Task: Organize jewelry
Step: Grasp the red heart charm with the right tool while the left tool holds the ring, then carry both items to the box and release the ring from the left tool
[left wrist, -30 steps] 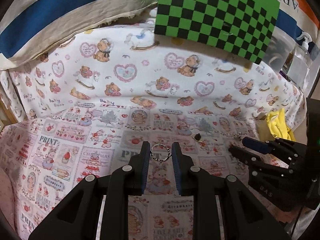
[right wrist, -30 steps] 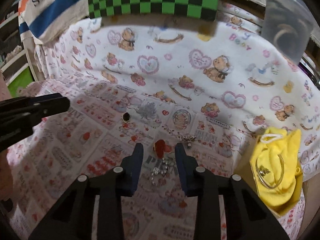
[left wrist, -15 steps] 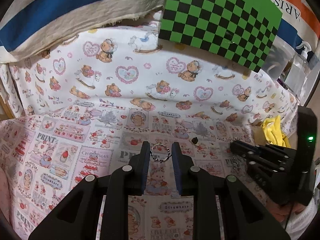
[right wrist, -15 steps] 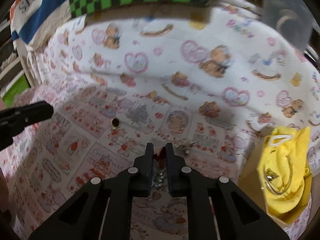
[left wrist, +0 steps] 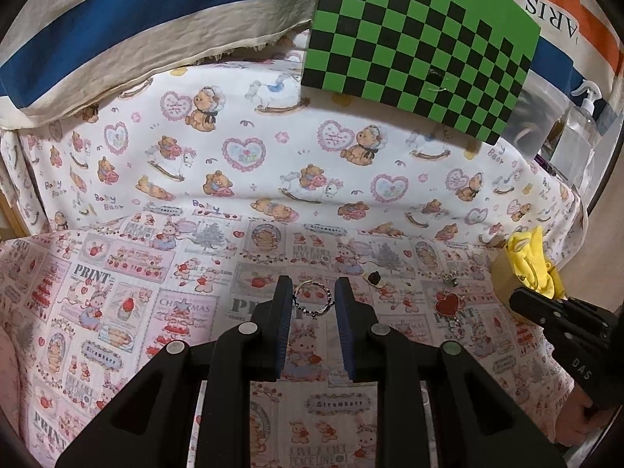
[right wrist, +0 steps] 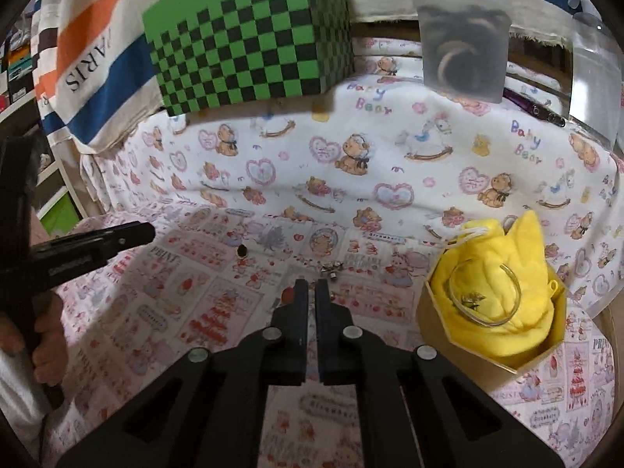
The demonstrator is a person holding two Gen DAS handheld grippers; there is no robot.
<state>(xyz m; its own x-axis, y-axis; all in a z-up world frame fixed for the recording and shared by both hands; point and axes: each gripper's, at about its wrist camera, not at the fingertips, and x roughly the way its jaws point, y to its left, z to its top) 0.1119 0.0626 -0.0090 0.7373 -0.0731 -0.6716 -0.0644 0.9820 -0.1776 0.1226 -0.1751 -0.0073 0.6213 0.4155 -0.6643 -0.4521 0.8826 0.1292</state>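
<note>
Indoor light, warm and moderate, mostly from above. My left view is sharp: print on the pink strawberry-patterned cloth (left wrist: pixel 117 292) reads clearly. My right view is softer, with slight blur on the green-and-black checkered board (right wrist: pixel 249 39) and the translucent plastic tub (right wrist: pixel 462 39). Soft shadows fall under the board and beneath my black two-finger right gripper (right wrist: pixel 311 288). Strong fisheye bending and dark vignette at all corners. No harsh glare; the yellow fabric pouch (right wrist: pixel 503 273) looks saturated.

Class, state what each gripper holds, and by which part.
Left gripper: the ring, by opposite sides of its band. Right gripper: shut, nothing visible.
</note>
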